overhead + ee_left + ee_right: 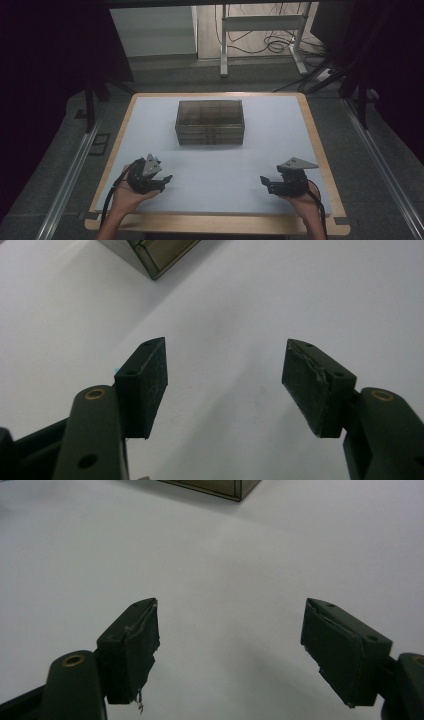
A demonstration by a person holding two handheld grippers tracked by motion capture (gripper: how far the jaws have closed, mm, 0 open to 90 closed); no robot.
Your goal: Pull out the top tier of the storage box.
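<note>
Both grippers, left (162, 172) and right (264, 183), gape empty on white tabletop (215, 170); smoky transparent rectangular plastic compartment box (210, 122) sits well apart, twelve o'clock between them.

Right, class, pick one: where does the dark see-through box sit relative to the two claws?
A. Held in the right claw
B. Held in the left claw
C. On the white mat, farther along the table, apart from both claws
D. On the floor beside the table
C: in the high view the box rests on the white mat, with bare mat between it and the left claw and the right claw, both open and holding nothing.
</note>
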